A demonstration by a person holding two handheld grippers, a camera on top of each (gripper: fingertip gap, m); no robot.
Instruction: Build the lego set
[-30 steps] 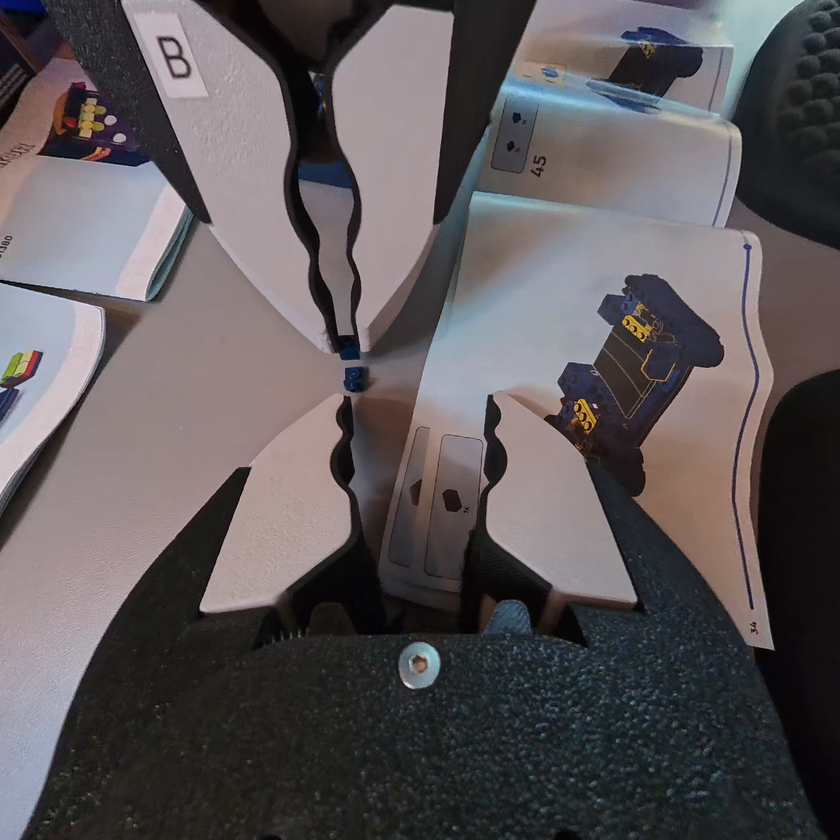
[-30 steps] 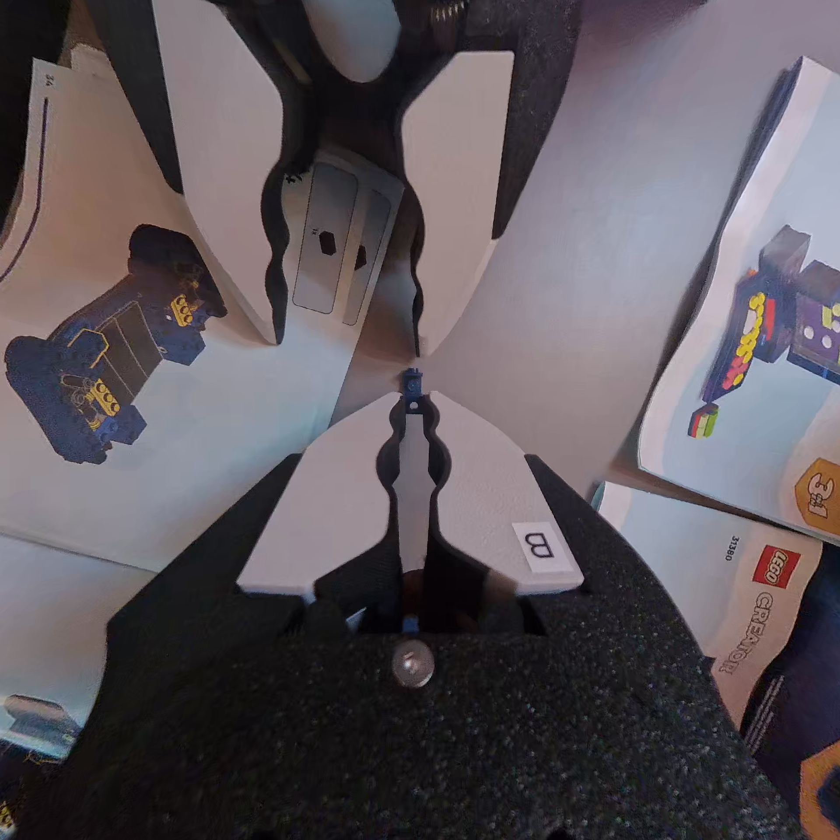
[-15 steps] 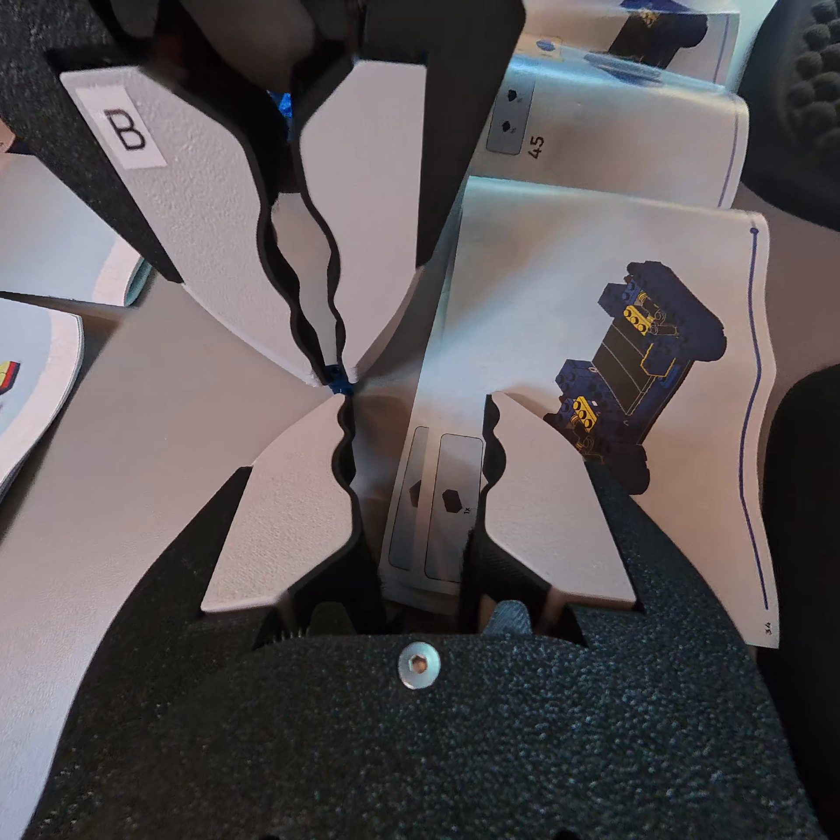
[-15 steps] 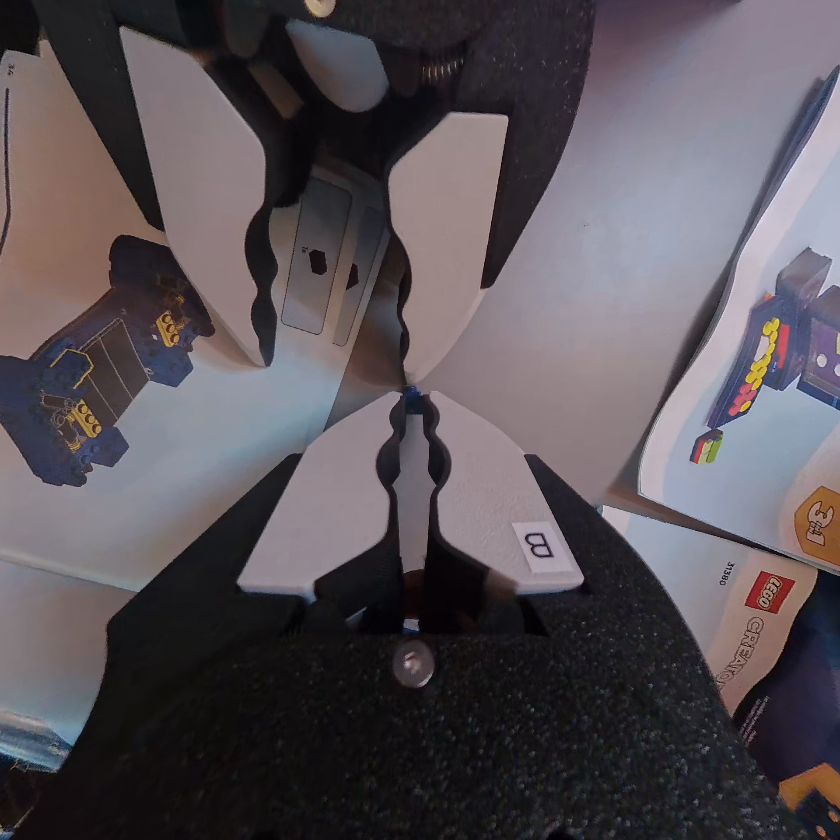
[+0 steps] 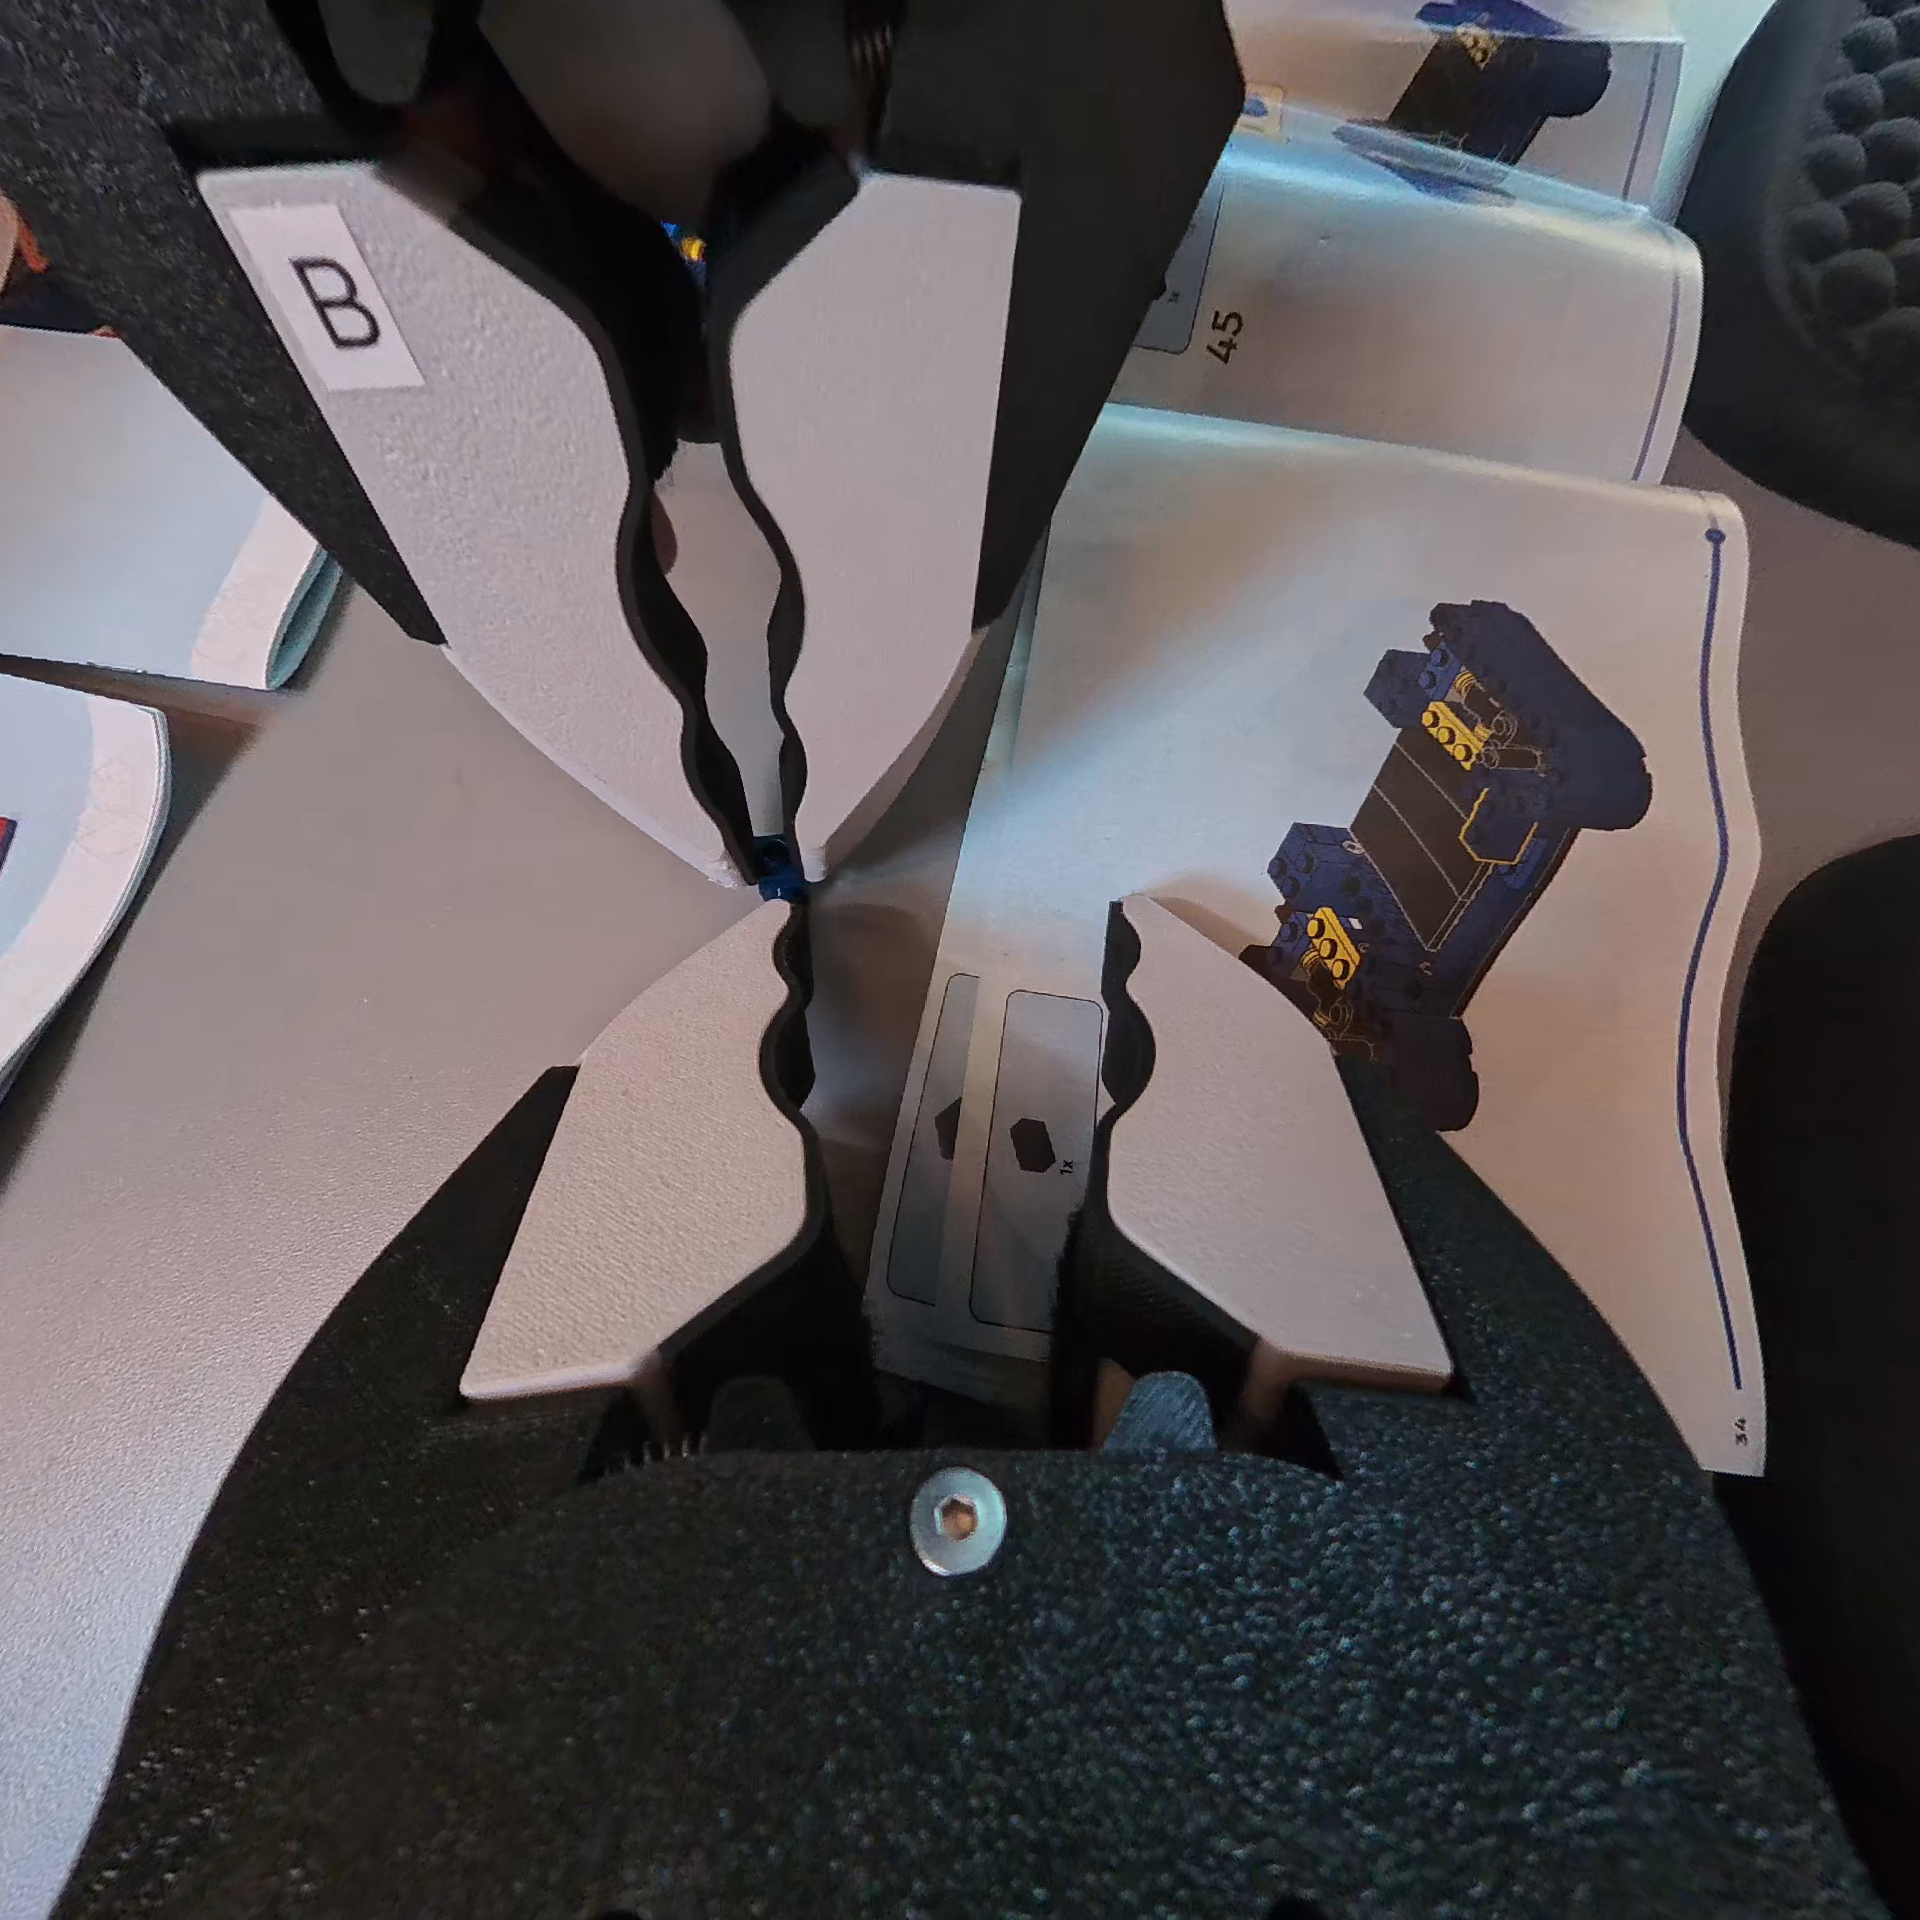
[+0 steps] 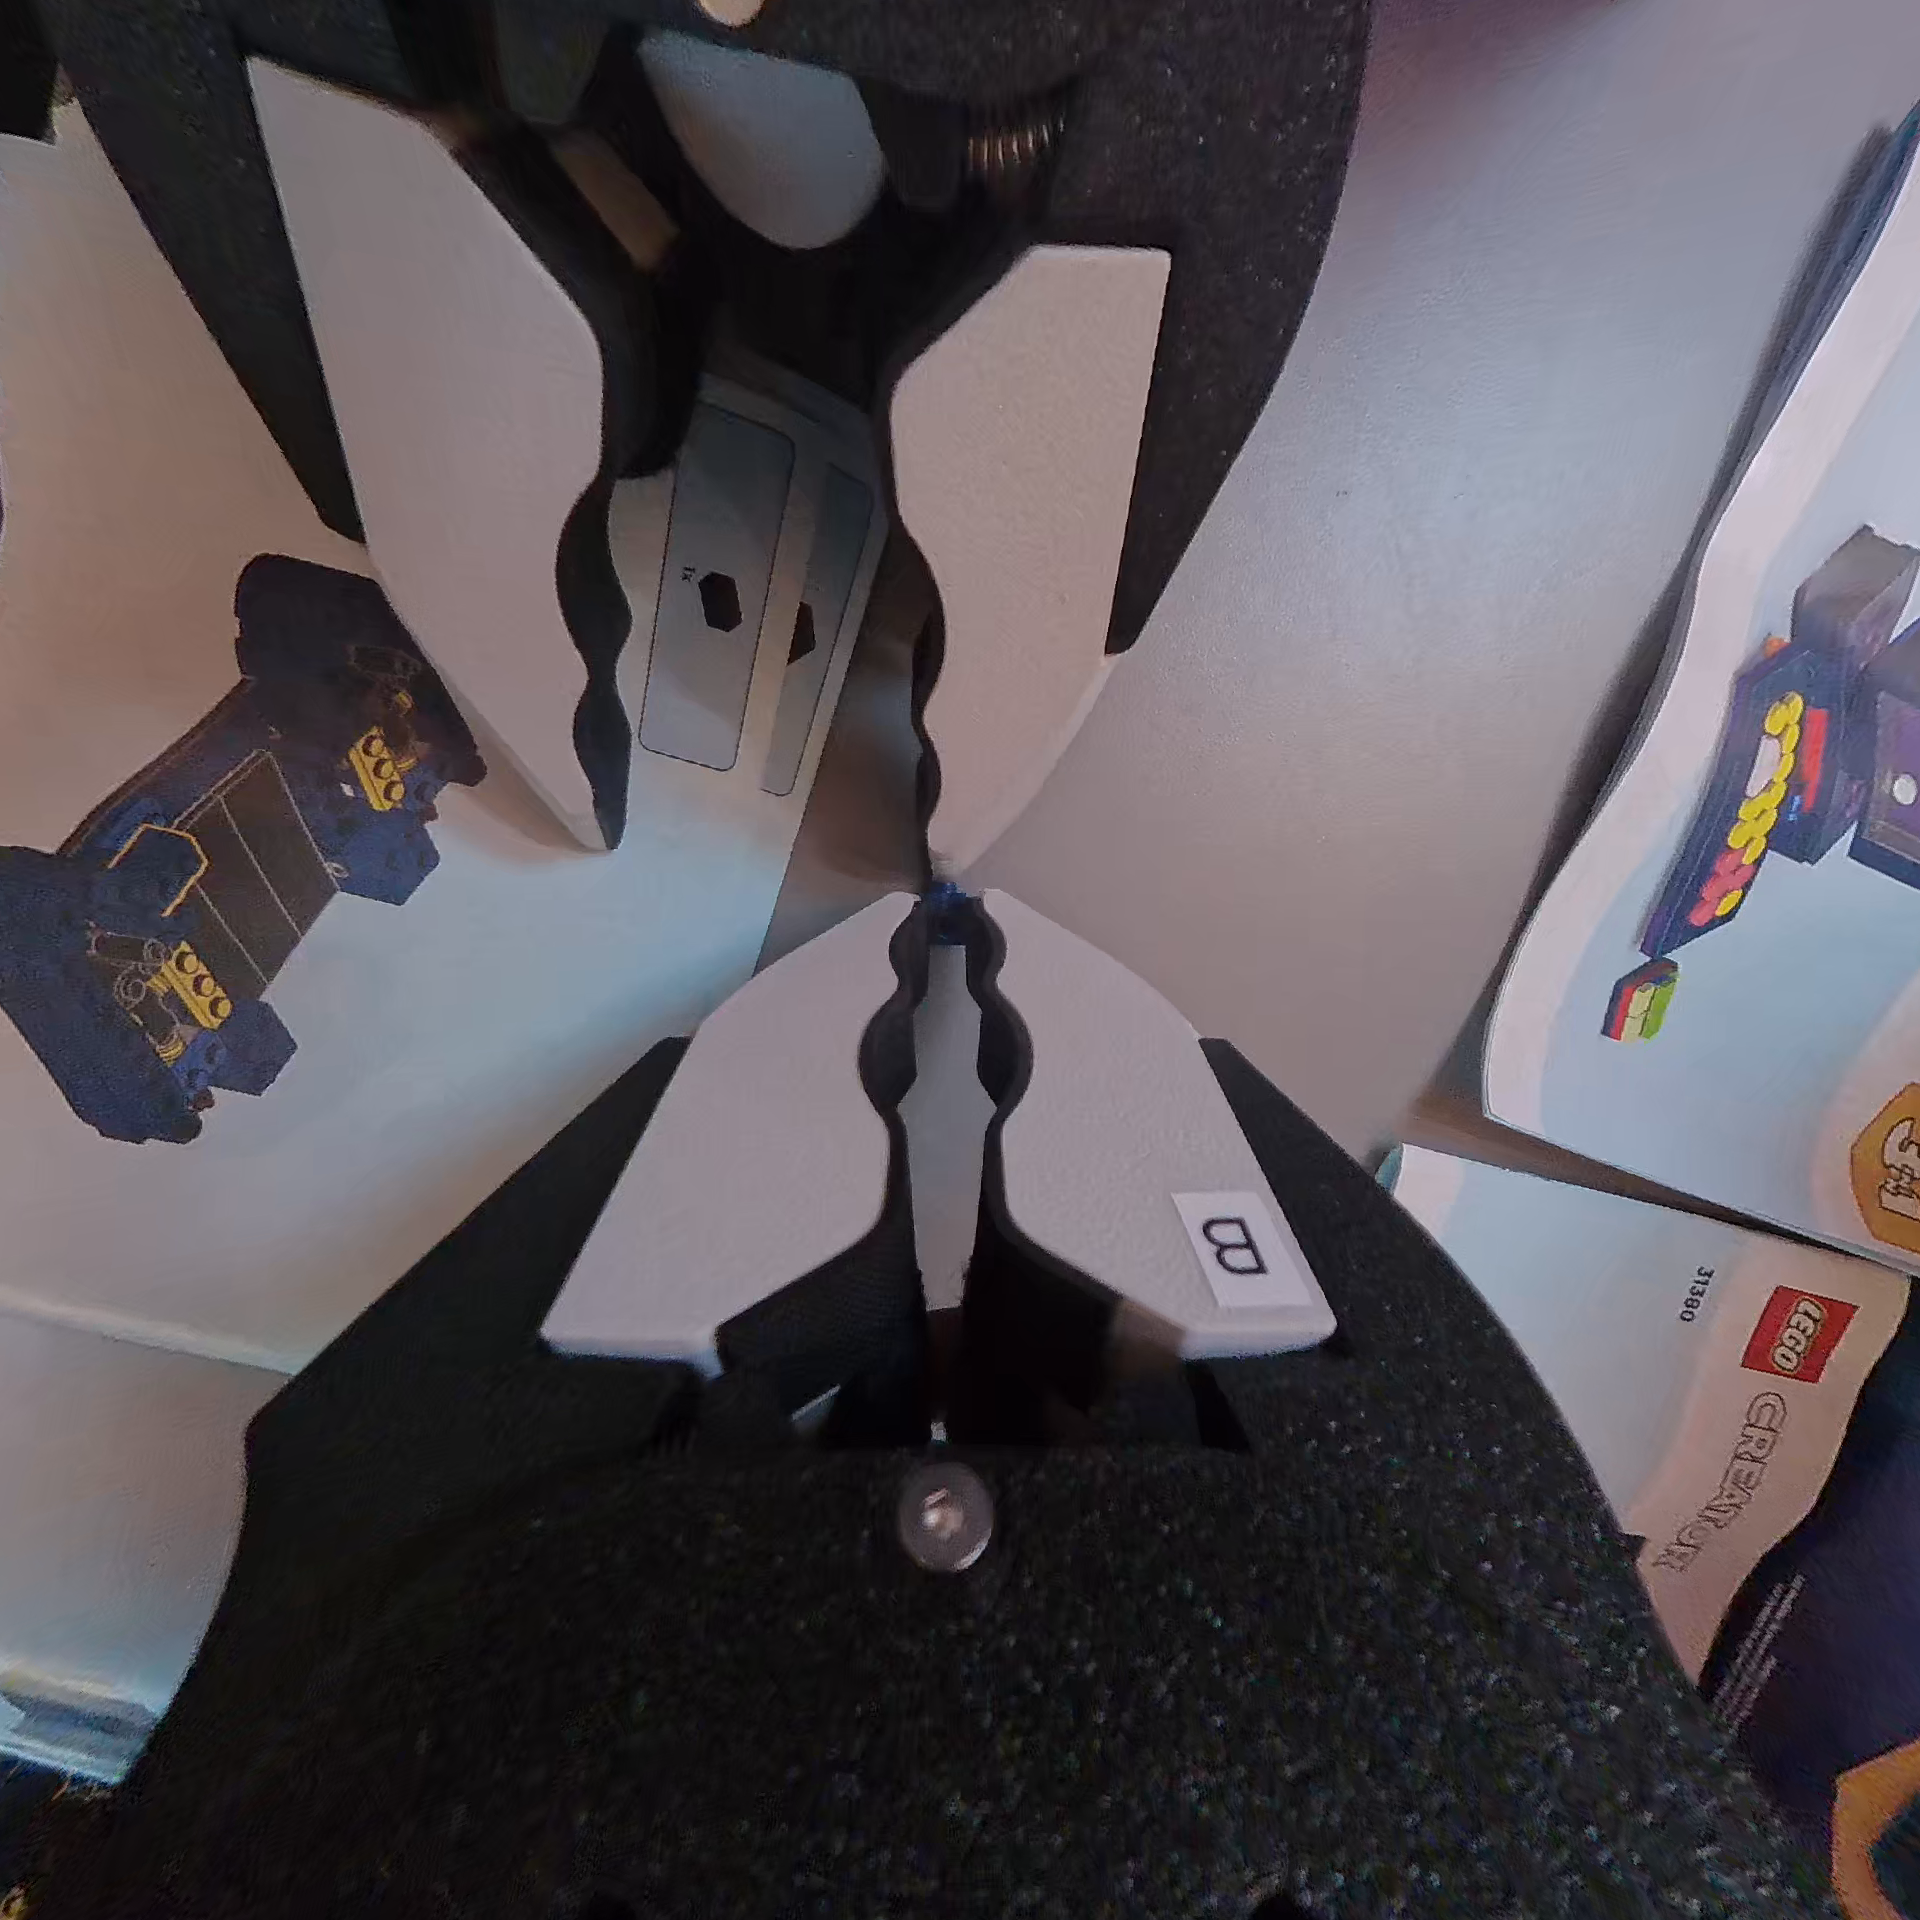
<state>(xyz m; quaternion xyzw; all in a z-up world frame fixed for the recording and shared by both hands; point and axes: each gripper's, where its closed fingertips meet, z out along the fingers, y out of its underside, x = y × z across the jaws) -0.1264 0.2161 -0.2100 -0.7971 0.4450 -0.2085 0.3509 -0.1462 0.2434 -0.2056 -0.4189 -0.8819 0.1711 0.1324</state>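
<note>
Left wrist view: the table [image 5: 312,1039] lies under both grippers, booklets at either side.
Booklet [image 5: 1299,831]: open page beneath the left gripper's [image 5: 951,914] spread, empty jaws.
Right gripper [image 6: 940,914]: jaws pinch a tiny blue brick [image 6: 943,920] at their tips.
Brick's place: just past the left gripper's left fingertip [image 5: 727,956], outside its gap.
Judgement: centre the brick between the spread jaws before squeezing, while the right gripper grips firmly.

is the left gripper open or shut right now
Open. The left gripper has its two white fingers wide apart with the instruction booklet showing between them, nothing clamped.
</note>
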